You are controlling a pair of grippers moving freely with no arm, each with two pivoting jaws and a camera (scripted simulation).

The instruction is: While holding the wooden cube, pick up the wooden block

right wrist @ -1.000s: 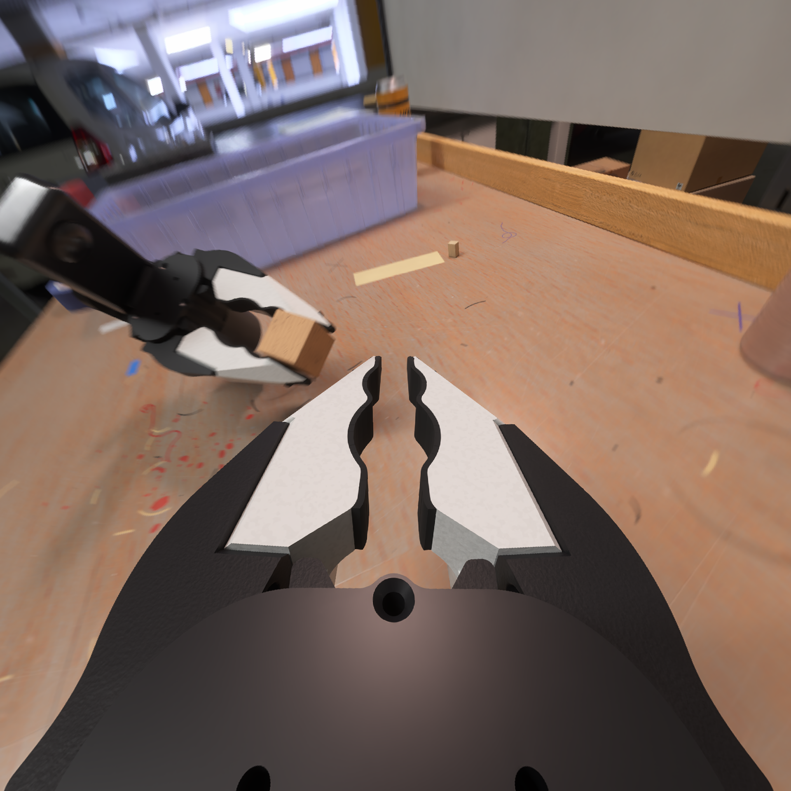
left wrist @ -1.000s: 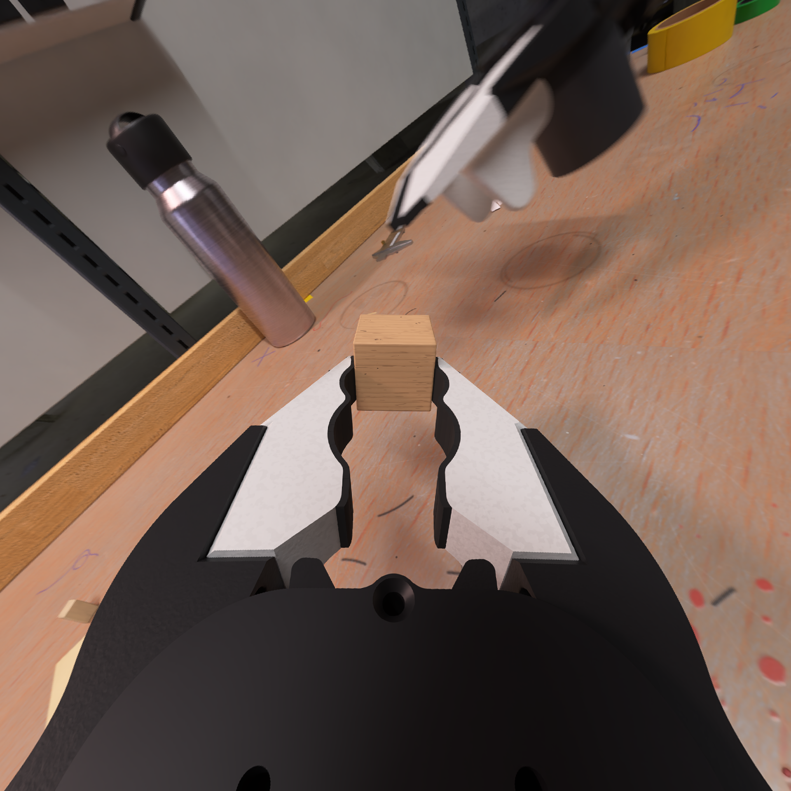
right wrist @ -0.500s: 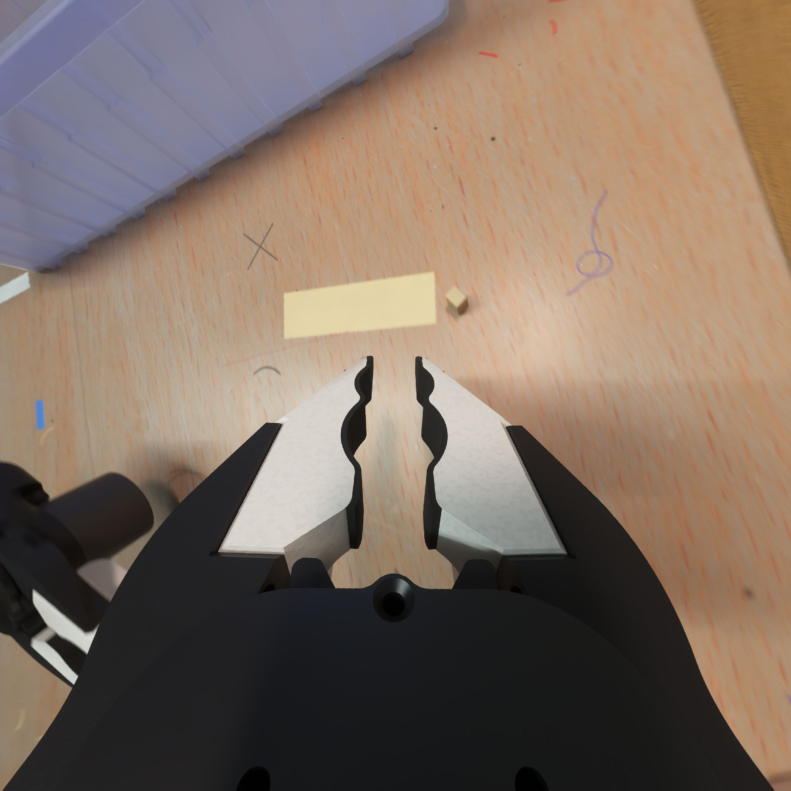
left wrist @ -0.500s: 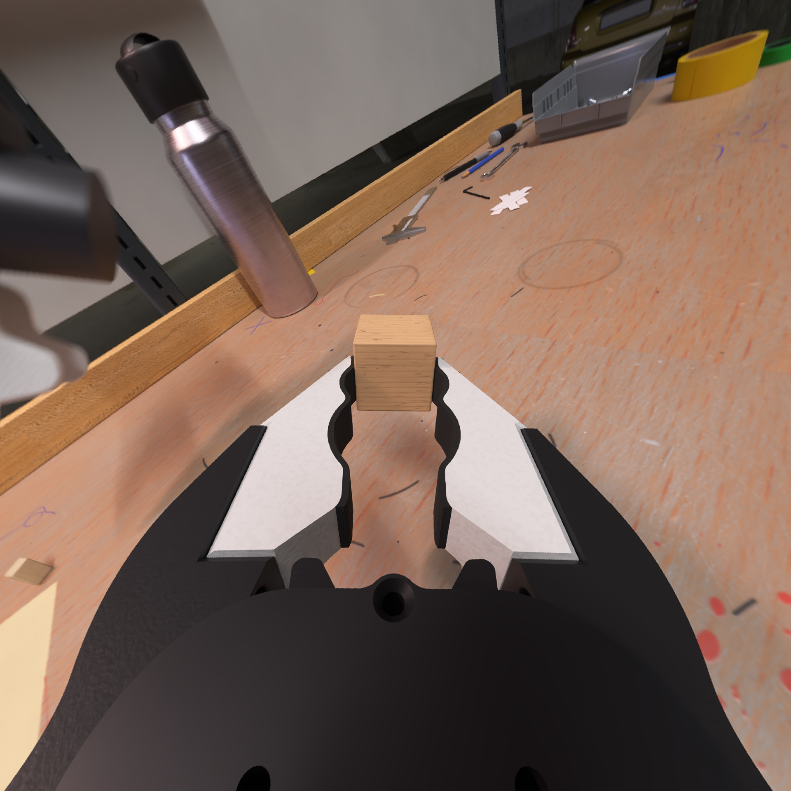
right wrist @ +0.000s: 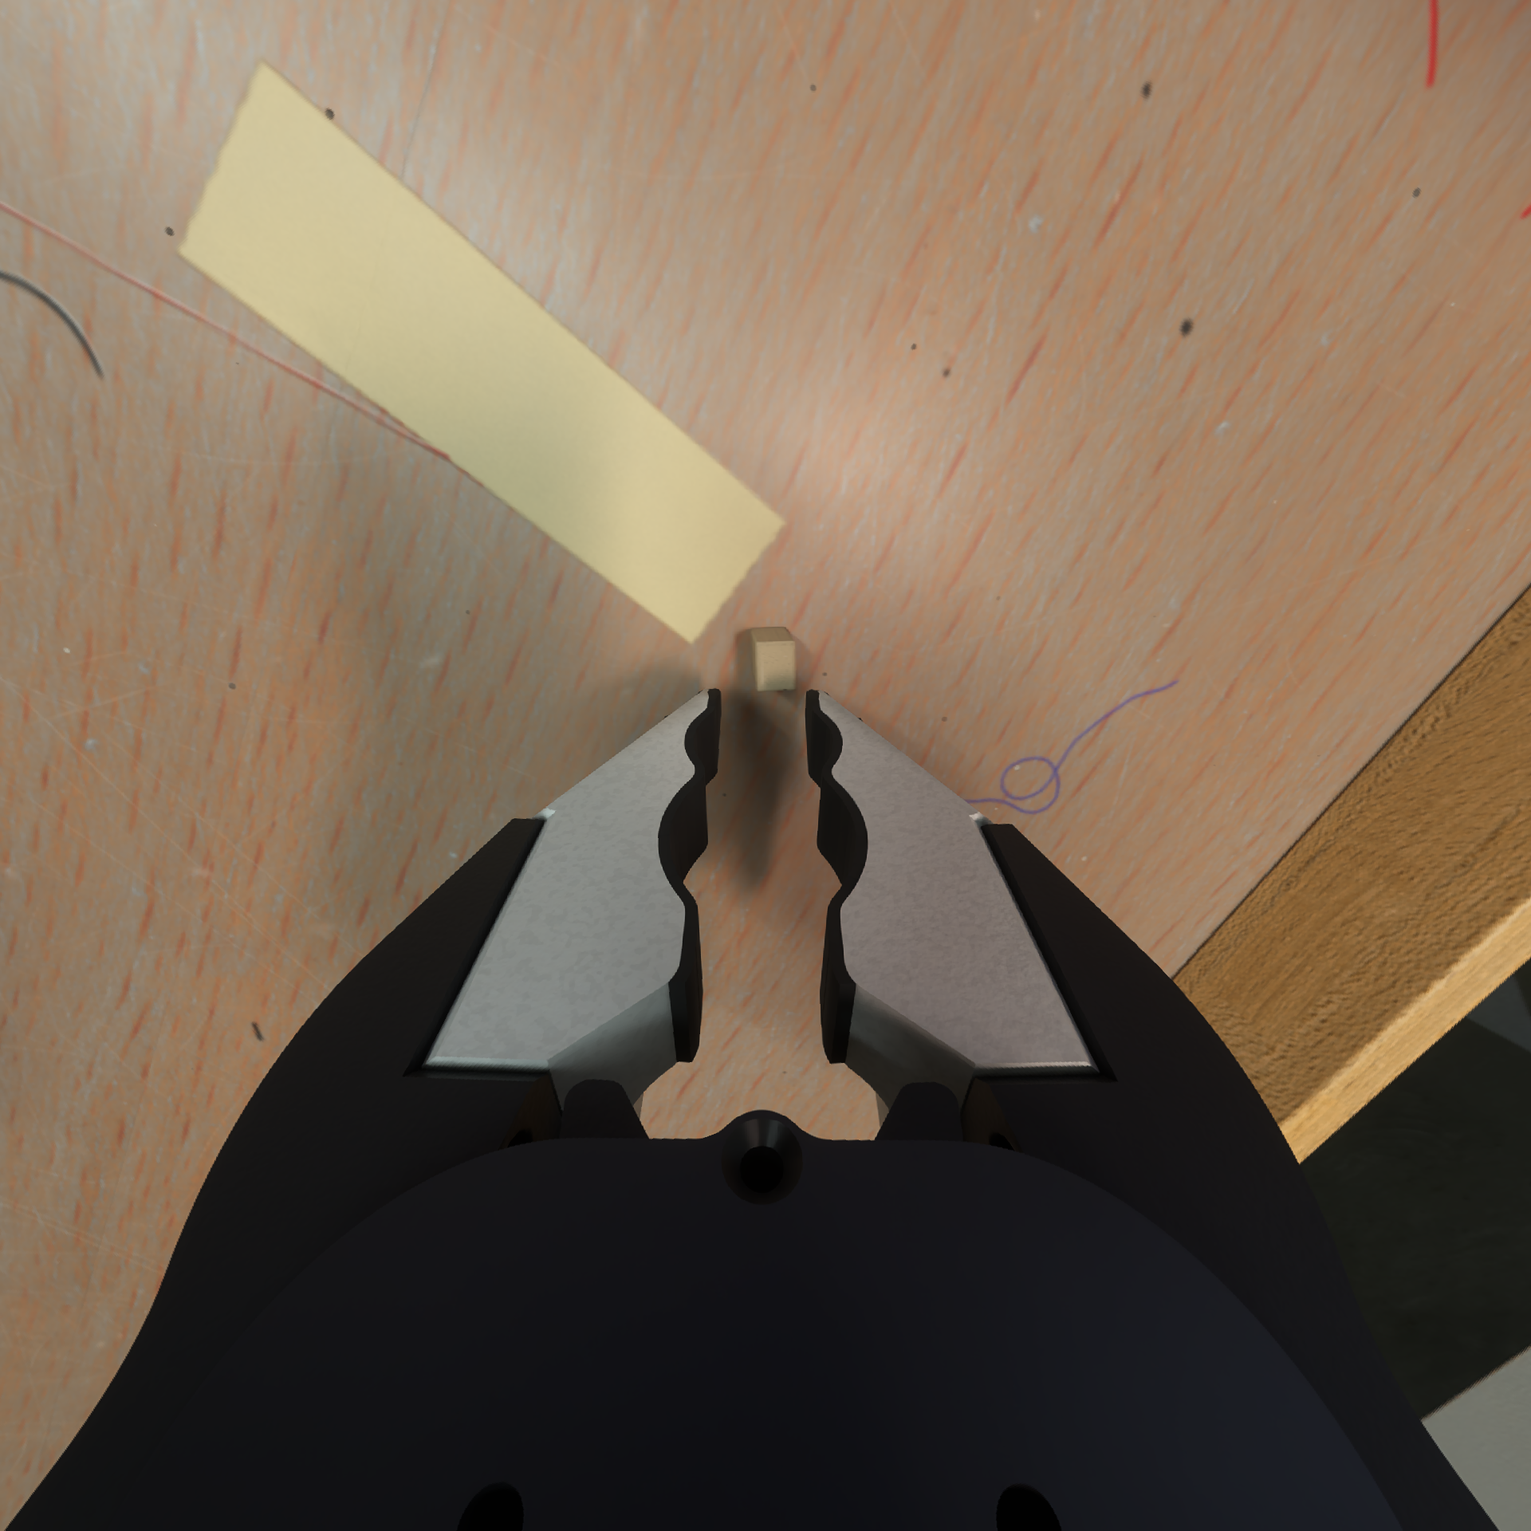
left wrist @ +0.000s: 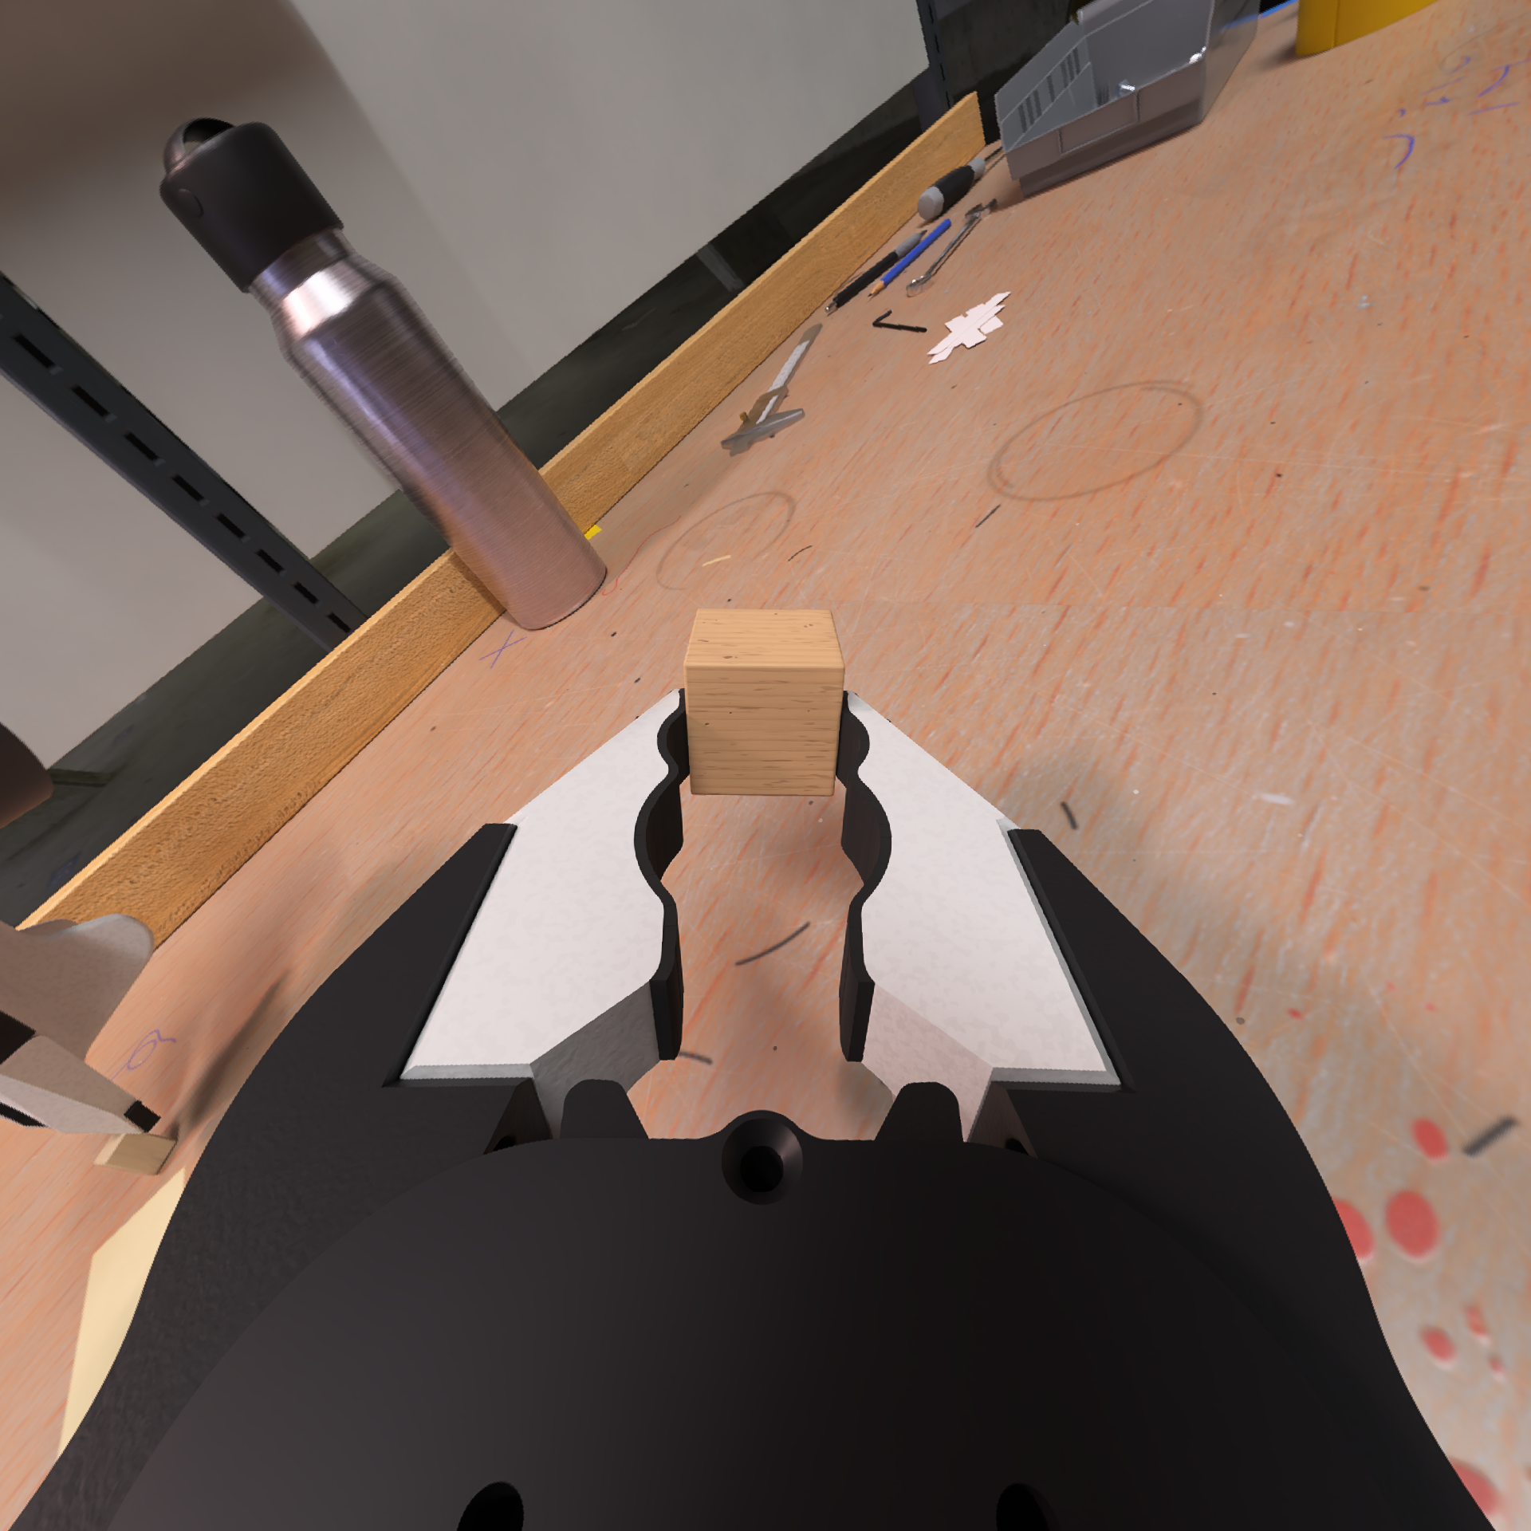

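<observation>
Wooden cube [left wrist: 760, 704] sat clamped between the tips of the left gripper [left wrist: 762, 721], its side faces pressed by both fingers and its body lifted clear of the workbench [left wrist: 1160, 746] below. Ahead of those tips and to their left, a brushed metal bottle [left wrist: 414, 398] with a black cap stood against the raised wooden edge rail [left wrist: 331, 704]. Farther ahead lay a metal caliper [left wrist: 775, 398], then a white paper cutout [left wrist: 969, 327], a black hex key [left wrist: 899, 323], pens and a screwdriver [left wrist: 949, 186]. Beyond these rested a grey plastic bin [left wrist: 1110, 99]; what lay inside it could not be made out. A yellow tape roll [left wrist: 1359, 21] showed at the far top edge.

The right gripper [right wrist: 763, 700] pointed down at the bench with its jaws parted and nothing between them. The small wooden block [right wrist: 767, 669] lay on the surface just beyond the fingertips, in line with the gap between them, not yet gripped. A pale yellow strip [right wrist: 464, 348] lay flat just ahead and to the left of the block, close beside it. To the right of the gripper ran the wooden rail. In the left wrist view, the right gripper's tip [left wrist: 74, 1102] appeared at the far left edge, close to the block [left wrist: 137, 1151].
</observation>
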